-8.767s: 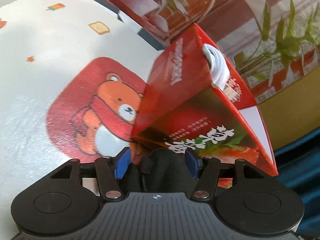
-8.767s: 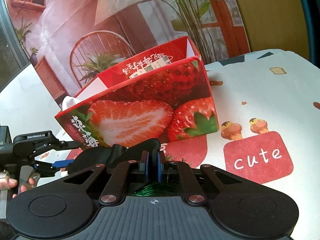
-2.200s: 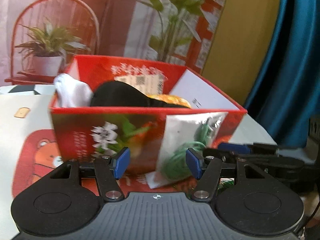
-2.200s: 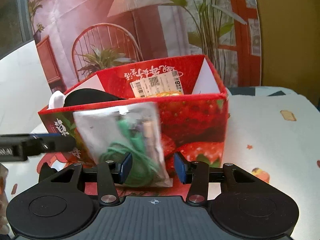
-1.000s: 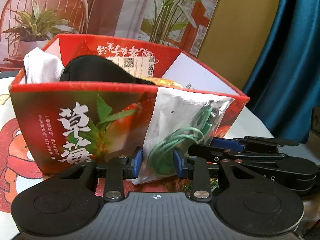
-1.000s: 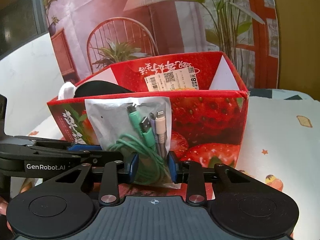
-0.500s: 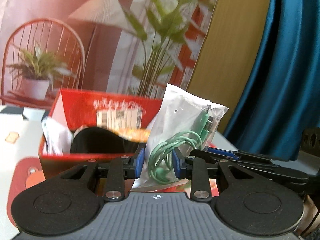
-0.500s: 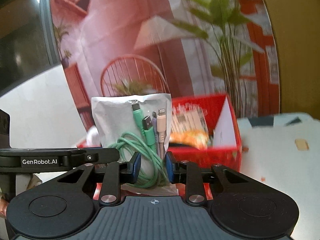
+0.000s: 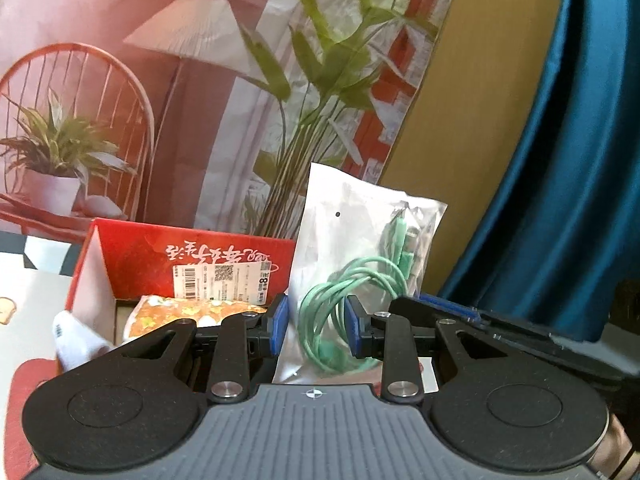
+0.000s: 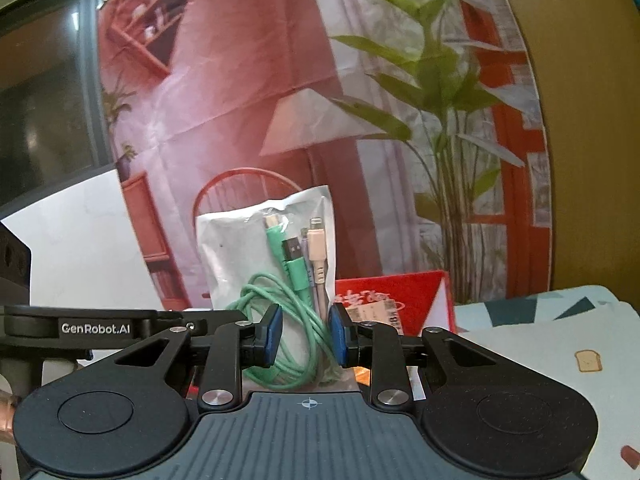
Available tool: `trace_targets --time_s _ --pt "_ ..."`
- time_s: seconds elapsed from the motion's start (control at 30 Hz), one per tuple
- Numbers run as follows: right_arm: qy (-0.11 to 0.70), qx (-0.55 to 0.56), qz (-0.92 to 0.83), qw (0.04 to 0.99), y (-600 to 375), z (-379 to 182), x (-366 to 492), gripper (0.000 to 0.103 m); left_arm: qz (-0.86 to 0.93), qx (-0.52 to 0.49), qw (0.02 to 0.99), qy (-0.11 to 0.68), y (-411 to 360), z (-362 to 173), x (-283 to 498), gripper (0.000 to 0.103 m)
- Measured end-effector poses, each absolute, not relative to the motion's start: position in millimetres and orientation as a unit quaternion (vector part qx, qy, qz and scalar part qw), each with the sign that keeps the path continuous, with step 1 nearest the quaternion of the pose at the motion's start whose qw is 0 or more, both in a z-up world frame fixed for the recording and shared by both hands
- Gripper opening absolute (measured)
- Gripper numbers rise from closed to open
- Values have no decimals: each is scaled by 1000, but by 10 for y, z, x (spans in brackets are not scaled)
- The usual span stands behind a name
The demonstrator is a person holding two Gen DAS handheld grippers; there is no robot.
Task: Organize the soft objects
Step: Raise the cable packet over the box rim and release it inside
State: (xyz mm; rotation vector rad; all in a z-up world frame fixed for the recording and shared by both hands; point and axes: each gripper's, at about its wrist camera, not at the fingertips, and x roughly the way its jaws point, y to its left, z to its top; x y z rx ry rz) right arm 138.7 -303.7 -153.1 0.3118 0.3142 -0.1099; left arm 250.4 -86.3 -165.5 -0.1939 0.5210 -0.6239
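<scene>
1. Cable pouch [image 9: 360, 248]: a clear plastic packet with a white backing, standing upright in the air above the box and being pinched on both sides near its lower part. It is holding a coiled green cable, with green, black, lilac and beige plugs showing near the top in the right wrist view [image 10: 276, 256].

2. Red strawberry box [image 9: 192, 252]: an open-topped carton sitting on the printed tabletop, its inner wall bearing white script and a barcode label. It is containing an orange patterned soft item [image 9: 180, 312] and a white cloth [image 9: 76, 340] at the left corner.
</scene>
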Motion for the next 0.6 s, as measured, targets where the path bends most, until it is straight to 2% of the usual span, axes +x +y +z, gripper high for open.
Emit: trace_targets --time_s 0.33,0.5,0.6 --pt "166 170 -93 967 -3296 -1707 1593 22 -300 -90 914 260 -1085 -1655 2780 32" --pt "181 154 -95 967 -3349 -1741 1707 22 -292 -91 902 303 -1072 -1821 2893 32" --pt "220 161 -91 958 -3380 -1857 1819 23 -272 -82 900 331 -1027 -1919 2957 33"
